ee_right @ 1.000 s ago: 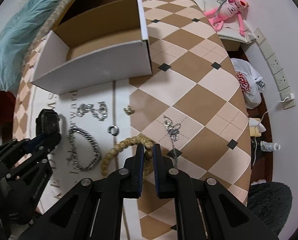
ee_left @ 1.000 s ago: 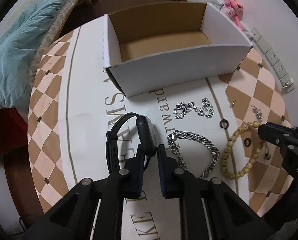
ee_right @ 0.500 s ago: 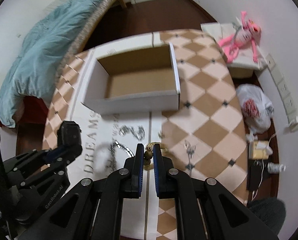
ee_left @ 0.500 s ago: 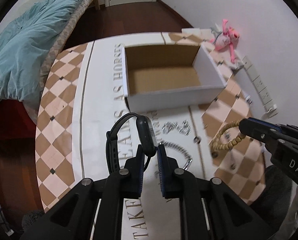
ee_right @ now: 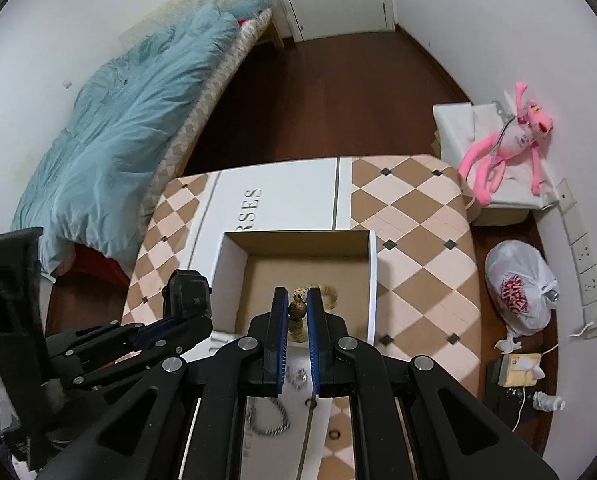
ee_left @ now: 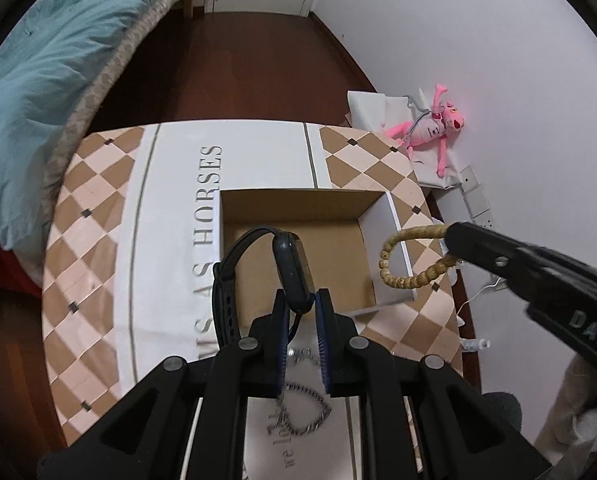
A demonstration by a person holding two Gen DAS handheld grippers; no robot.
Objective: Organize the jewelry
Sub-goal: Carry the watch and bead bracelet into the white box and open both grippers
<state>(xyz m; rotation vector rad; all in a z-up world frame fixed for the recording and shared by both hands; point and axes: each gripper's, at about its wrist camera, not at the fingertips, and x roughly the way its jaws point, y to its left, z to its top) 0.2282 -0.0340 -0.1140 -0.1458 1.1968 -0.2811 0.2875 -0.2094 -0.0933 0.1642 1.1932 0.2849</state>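
Note:
My left gripper [ee_left: 300, 300] is shut on a black smartwatch [ee_left: 290, 268], held in the air over the open cardboard box [ee_left: 392, 216]; its strap loops off to the left. My right gripper [ee_right: 297, 300] is shut on a tan wooden bead bracelet [ee_right: 298, 308], also above the box [ee_right: 372, 272]. In the left wrist view the bracelet [ee_left: 402, 276] hangs from the right gripper [ee_left: 454, 246] over the box's right wall. In the right wrist view the left gripper [ee_right: 186, 316] carries the watch [ee_right: 188, 294] by the box's left wall. A silver chain bracelet [ee_left: 302, 418] lies on the table below.
The table [ee_left: 98, 208] wears a checkered cloth with a white lettered runner. Small silver pieces [ee_right: 296, 378] and a chain [ee_right: 270, 420] lie near its front. A bed with a blue quilt [ee_right: 118, 128] stands left; a pink plush toy [ee_right: 506, 144] and a white bag [ee_right: 518, 292] sit right.
Both grippers rose from the table and moved toward the box, the left carrying the watch, the right lifting the bead bracelet clear of the cloth. The box now sits directly under them.

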